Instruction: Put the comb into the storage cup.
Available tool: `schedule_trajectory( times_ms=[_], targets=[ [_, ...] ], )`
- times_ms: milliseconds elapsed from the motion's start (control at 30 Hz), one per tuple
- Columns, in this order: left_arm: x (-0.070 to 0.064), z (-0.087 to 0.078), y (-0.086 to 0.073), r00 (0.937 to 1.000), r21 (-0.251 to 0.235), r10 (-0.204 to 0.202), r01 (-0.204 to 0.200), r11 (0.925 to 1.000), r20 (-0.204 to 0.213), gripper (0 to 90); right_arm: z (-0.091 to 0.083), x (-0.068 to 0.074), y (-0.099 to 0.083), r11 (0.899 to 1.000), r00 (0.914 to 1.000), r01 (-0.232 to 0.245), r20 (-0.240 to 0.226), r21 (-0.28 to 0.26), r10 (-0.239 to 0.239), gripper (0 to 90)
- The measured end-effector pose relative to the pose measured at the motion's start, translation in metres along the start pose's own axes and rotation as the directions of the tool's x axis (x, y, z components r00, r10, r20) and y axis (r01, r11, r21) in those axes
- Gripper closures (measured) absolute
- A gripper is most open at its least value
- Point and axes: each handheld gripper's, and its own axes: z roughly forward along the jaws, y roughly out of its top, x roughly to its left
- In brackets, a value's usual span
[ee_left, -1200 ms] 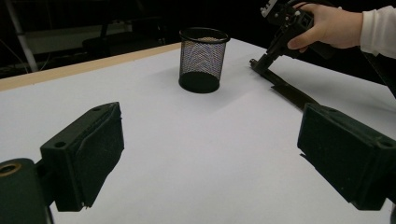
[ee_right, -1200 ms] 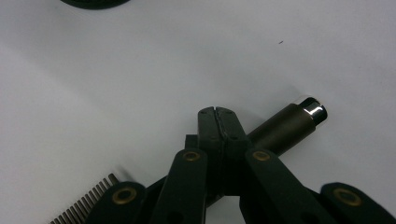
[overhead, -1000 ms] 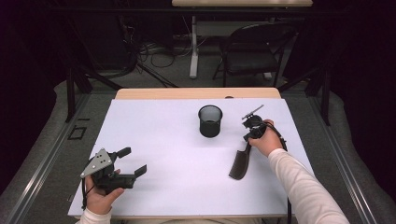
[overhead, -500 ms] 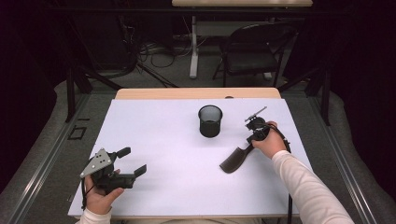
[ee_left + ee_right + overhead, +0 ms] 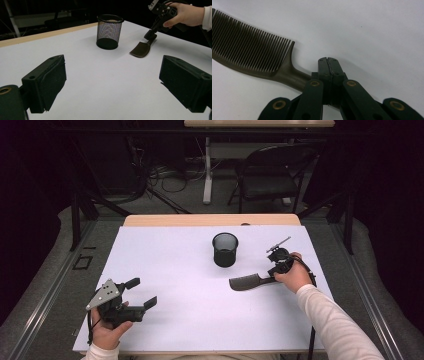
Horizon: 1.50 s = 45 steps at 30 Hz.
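**Comb picked by its handle, not yet in the mesh cup**

Left to right. Left hand-held gripper (image 5: pixel 142 292) sits at the near left of the white worktop (image 5: pixel 175 320), held low by the person's left hand (image 5: pixel 106 332), resting on or just above the surface, cannot tell which. Jaws stand wide apart, nothing between them, pointing roughly toward the far right. Idle, judging by pose.

Centre, toward the far side: black mesh cup (image 5: pixel 225 249) upright, looks empty from the left gripper view (image 5: pixel 109 31), though the bottom is dark.

Right of the cup and a bit nearer: dark comb (image 5: pixel 245 282), teeth end pointing left, handle end to the right. Right hand-held gripper (image 5: pixel 329 65) is clamped on the comb handle (image 5: pixel 295 80); jaws pressed together around it. Comb head looks low, at or just above the worktop; contact unclear. Right hand (image 5: pixel 295 276) wraps the tool, forearm coming in from the near right, wrist turned so the comb lies sideways.

Progress, as a judgement: grasp done; lift, carry over to the cup and drop-in likely remain. Comb and cup near, not touching.
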Motion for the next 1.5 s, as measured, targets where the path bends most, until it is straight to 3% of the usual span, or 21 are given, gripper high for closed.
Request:
schedule_trajectory(
  times_ms=[100, 133, 267, 333, 400, 433, 500, 600, 700, 767, 867, 900, 933, 1000, 1033, 1067, 1167, 1200, 1367, 1400, 1500],
  targets=[
    [0.000, 0.000, 0.000, 1.0000, -0.001, 0.000, 0.000, 1.0000, 0.002, 7.3, -0.002, 0.001, -0.002, 1.000, 0.9998, -0.020, 0.005, 0.021, 0.020, 90.0],
    [0.000, 0.000, 0.000, 1.0000, 0.000, 0.001, -0.001, 1.0000, 0.001, 7.2, 0.000, 0.000, -0.003, 1.000, 0.9999, -0.007, -0.008, -0.015, 0.007, 90.0],
    [0.000, 0.000, 0.000, 1.0000, 0.005, 0.001, -0.001, 1.0000, 0.000, 7.3, -0.002, 0.000, -0.005, 1.000, 1.0000, -0.002, -0.002, 0.000, 0.002, 90.0],
    [0.000, 0.000, 0.000, 1.0000, 0.003, 0.001, -0.001, 1.0000, 0.002, 7.2, 0.000, 0.000, -0.007, 0.999, 0.9999, -0.006, -0.016, -0.040, 0.005, 90.0],
    [0.000, 0.000, 0.000, 1.0000, 0.003, 0.001, -0.001, 1.0000, 0.002, 7.3, -0.009, 0.000, -0.004, 0.996, 0.9998, 0.013, 0.014, 0.087, -0.014, 90.0],
    [0.000, 0.000, 0.000, 1.0000, 0.002, 0.000, 0.000, 1.0000, 0.003, 7.3, -0.004, 0.000, -0.007, 1.000, 1.0000, 0.002, -0.008, -0.001, -0.002, 90.0],
    [0.000, 0.000, 0.000, 1.0000, 0.002, 0.000, 0.000, 1.0000, 0.003, 7.3, -0.003, 0.000, -0.009, 1.000, 0.9999, -0.001, -0.012, -0.013, 0.001, 90.0],
    [0.000, 0.000, 0.000, 1.0000, 0.005, 0.000, 0.000, 1.0000, 0.000, 7.2, -0.007, 0.000, -0.009, 1.000, 1.0000, 0.001, -0.006, 0.030, -0.001, 90.0],
    [0.000, 0.000, 0.000, 1.0000, 0.004, 0.001, -0.001, 1.0000, 0.000, 7.3, -0.006, 0.001, -0.012, 1.000, 0.9998, -0.006, -0.018, -0.012, 0.006, 90.0],
    [0.000, 0.000, 0.000, 1.0000, 0.005, 0.000, 0.000, 1.0000, 0.003, 7.2, -0.008, 0.001, -0.012, 1.000, 0.9999, -0.001, -0.010, 0.021, 0.002, 90.0],
    [0.000, 0.000, 0.000, 1.0000, 0.005, -0.001, 0.001, 1.0000, 0.002, 7.3, -0.005, 0.001, -0.016, 0.999, 0.9995, -0.014, -0.031, -0.047, 0.012, 90.0],
    [0.000, 0.000, 0.000, 1.0000, 0.006, -0.001, 0.001, 1.0000, 0.002, 7.2, -0.014, 0.000, -0.013, 0.997, 1.0000, 0.009, -0.002, 0.080, -0.009, 90.0],
    [0.000, 0.000, 0.000, 1.0000, 0.006, -0.002, 0.002, 1.0000, 0.002, 7.2, -0.006, 0.001, -0.018, 0.998, 0.9992, -0.023, -0.034, -0.051, 0.021, 90.0],
    [0.000, 0.000, 0.000, 1.0000, 0.006, -0.001, 0.001, 1.0000, 0.003, 7.3, -0.013, 0.000, -0.017, 0.999, 0.9999, -0.002, -0.015, 0.044, 0.003, 90.0],
    [0.000, 0.000, 0.000, 1.0000, 0.006, -0.001, 0.001, 1.0000, 0.003, 7.2, -0.014, 0.000, -0.017, 0.998, 0.9999, 0.001, -0.011, 0.058, 0.000, 90.0],
    [0.000, 0.000, 0.000, 1.0000, 0.006, -0.001, 0.001, 1.0000, 0.003, 7.3, -0.011, 0.000, -0.020, 1.000, 0.9994, -0.023, -0.025, 0.005, 0.023, 90.0],
    [0.000, 0.000, 0.000, 1.0000, 0.003, -0.002, 0.002, 1.0000, 0.005, 7.3, -0.014, -0.001, -0.021, 0.999, 0.9999, -0.006, -0.013, 0.041, 0.007, 90.0],
    [0.000, 0.000, 0.000, 1.0000, 0.003, -0.002, 0.002, 1.0000, 0.005, 7.3, -0.011, -0.002, -0.024, 0.999, 0.9992, -0.022, -0.035, -0.026, 0.021, 90.0],
    [0.000, 0.001, 0.000, 1.0000, 0.004, -0.003, 0.003, 1.0000, 0.004, 7.2, -0.019, -0.004, -0.027, 0.999, 0.9997, -0.016, -0.019, 0.046, 0.017, 90.0],
    [0.000, 0.001, 0.000, 1.0000, 0.005, -0.002, 0.002, 1.0000, 0.004, 7.3, -0.018, -0.004, -0.029, 1.000, 0.9992, -0.023, -0.031, 0.013, 0.024, 90.0],
    [0.000, 0.001, 0.000, 1.0000, 0.008, 0.000, 0.000, 1.0000, -0.002, 7.3, -0.019, -0.005, -0.033, 1.000, 0.9991, -0.025, -0.032, 0.016, 0.026, 90.0]
  ],
)
